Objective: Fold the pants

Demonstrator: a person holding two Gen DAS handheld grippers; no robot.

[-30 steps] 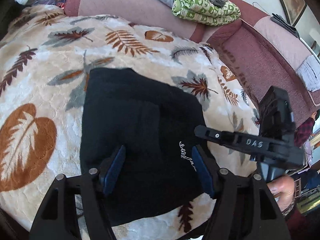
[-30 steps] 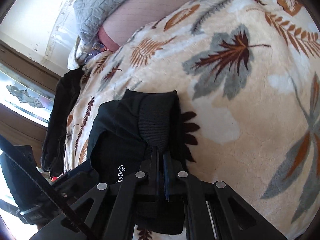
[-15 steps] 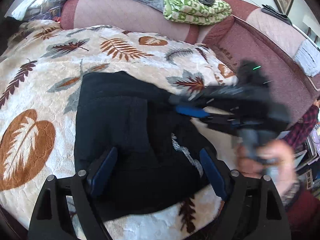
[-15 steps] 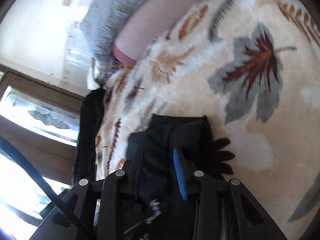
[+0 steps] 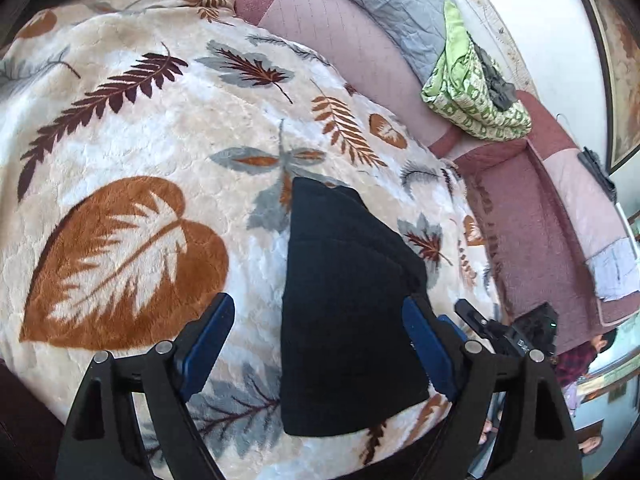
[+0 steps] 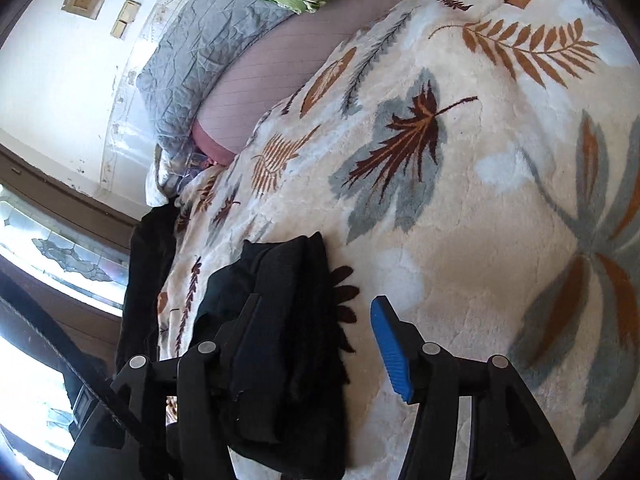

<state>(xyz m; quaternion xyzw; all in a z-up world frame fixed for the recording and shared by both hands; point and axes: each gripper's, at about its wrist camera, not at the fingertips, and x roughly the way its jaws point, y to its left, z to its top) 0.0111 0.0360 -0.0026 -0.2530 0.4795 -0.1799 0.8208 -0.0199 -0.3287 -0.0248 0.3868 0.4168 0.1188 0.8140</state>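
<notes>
The black pants [image 5: 344,304] lie folded into a narrow stacked bundle on the leaf-patterned blanket [image 5: 160,128]. My left gripper [image 5: 320,344] is open, its blue pads on either side of the bundle's near end, above it. In the right wrist view the bundle [image 6: 288,312] lies at lower left. My right gripper [image 6: 316,344] is open and empty, its left finger over the bundle's edge and its blue pad [image 6: 390,350] over bare blanket [image 6: 480,200]. The right gripper's body [image 5: 508,336] shows at the left view's lower right.
A mauve sofa back [image 5: 348,40] runs behind the blanket, with a grey quilt [image 5: 392,4] and a green patterned cloth [image 5: 472,96] on it. Another dark garment [image 6: 148,264] lies at the blanket's far left edge near a window. The blanket's near edge drops off below the bundle.
My right gripper has opened and let go of the pants, pulling back to the bundle's side. The pants now lie folded narrower. My left gripper has shifted so the bundle sits between its fingers.
</notes>
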